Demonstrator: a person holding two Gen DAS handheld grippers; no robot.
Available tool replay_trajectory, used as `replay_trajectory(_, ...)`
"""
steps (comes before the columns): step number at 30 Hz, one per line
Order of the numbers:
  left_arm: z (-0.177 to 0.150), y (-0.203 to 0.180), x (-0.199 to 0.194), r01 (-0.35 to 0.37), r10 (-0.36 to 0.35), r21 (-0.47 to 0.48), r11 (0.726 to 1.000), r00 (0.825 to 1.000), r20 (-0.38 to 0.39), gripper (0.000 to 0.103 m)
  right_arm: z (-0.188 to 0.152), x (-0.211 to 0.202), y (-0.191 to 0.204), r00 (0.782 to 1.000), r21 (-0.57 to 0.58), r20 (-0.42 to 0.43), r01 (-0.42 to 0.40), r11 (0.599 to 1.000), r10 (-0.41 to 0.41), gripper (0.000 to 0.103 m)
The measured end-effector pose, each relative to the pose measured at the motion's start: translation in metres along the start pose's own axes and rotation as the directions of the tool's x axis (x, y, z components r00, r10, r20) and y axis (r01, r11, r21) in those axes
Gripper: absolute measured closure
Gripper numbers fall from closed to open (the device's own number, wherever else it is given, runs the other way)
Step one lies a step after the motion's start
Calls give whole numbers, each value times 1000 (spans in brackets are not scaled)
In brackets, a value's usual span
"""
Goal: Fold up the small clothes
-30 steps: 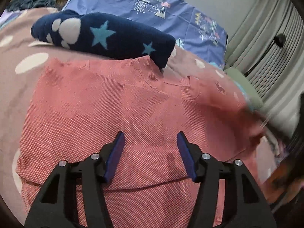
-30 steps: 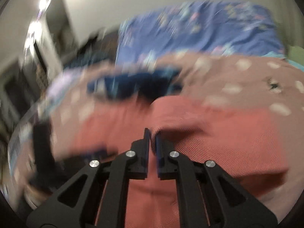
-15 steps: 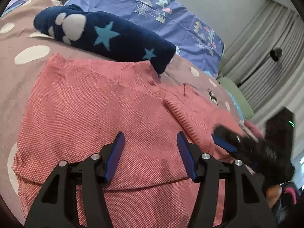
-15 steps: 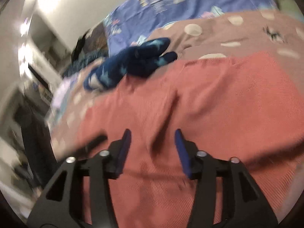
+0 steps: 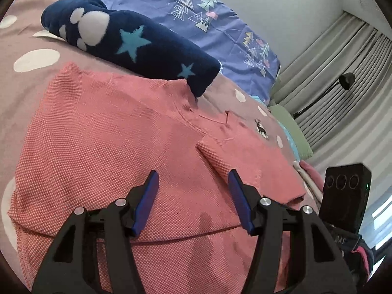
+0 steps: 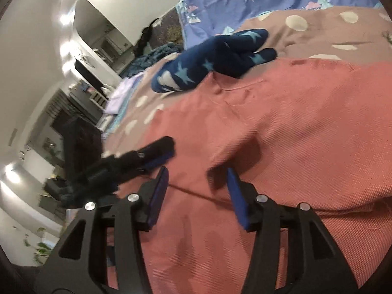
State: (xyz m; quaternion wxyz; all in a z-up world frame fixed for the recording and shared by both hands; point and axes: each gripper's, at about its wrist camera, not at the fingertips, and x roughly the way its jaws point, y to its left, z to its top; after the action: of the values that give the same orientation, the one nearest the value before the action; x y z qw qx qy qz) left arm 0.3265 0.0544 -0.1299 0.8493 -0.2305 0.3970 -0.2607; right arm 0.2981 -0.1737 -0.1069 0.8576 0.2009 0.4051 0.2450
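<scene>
A salmon-red knit shirt point(image 5: 103, 152) lies spread on the bed, with one sleeve folded in over its body point(image 5: 218, 159). It fills the right wrist view point(image 6: 294, 127) too. My left gripper point(image 5: 193, 178) is open and empty just above the shirt's lower part. My right gripper point(image 6: 197, 176) is open and empty over the shirt near a fold edge. The left gripper also shows blurred in the right wrist view point(image 6: 137, 161), at the shirt's left side.
A folded navy garment with stars point(image 5: 137, 46) lies past the shirt's collar; it shows in the right wrist view point(image 6: 215, 58). The bedspread is brown with white dots point(image 5: 36, 58). A blue patterned pillow point(image 5: 196, 19) lies behind. Furniture stands left of the bed point(image 6: 83, 78).
My right gripper was shut on the shirt's sleeve, carried it over the body, opened and let it go. It has drawn back. My left gripper stayed open over the shirt.
</scene>
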Motion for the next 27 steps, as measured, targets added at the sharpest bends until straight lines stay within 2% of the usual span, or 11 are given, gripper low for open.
replay_trajectory(3,3,8,-7,-14,16,-49,999,999,30,44,14,12,-12,996,153,34,71,986,-78,44)
replay_trajectory(5,8,18,-17,-5,10,-93,996,998,59,44,22,25,-16,998,250,17,-61,966,58,46)
replay_trajectory(7,11,26,-25,15,-6,-119,993,997,78,44,19,27,5,977,142,-36,-205,968,212,52)
replay_trajectory(8,13,32,-28,35,-25,-136,990,997,78,44,17,24,16,974,69,-48,-218,973,222,52)
replay_trajectory(10,14,37,-27,85,-78,-155,984,996,53,44,9,15,30,982,-55,-60,-184,981,181,47)
replay_trajectory(13,11,25,-17,138,-140,-119,983,990,-12,44,-4,-7,19,997,-61,-36,-76,995,74,46)
replay_trajectory(16,0,-2,4,51,-50,7,999,994,-100,44,-18,-31,2,1000,-48,15,15,999,-14,46)
replay_trajectory(19,-7,-21,14,-39,50,111,993,994,-102,44,-32,-42,-19,989,-43,40,145,988,-144,46)
replay_trajectory(21,-7,-30,22,-46,62,133,990,991,-119,68,-38,-48,-33,981,5,58,186,982,-186,54)
replay_trajectory(22,-8,-34,27,-44,64,139,989,988,-141,92,-39,-49,-36,981,19,61,184,983,-184,60)
replay_trajectory(27,-7,-64,32,-129,156,223,966,982,-109,99,-40,-50,-40,976,47,87,197,979,-200,61)
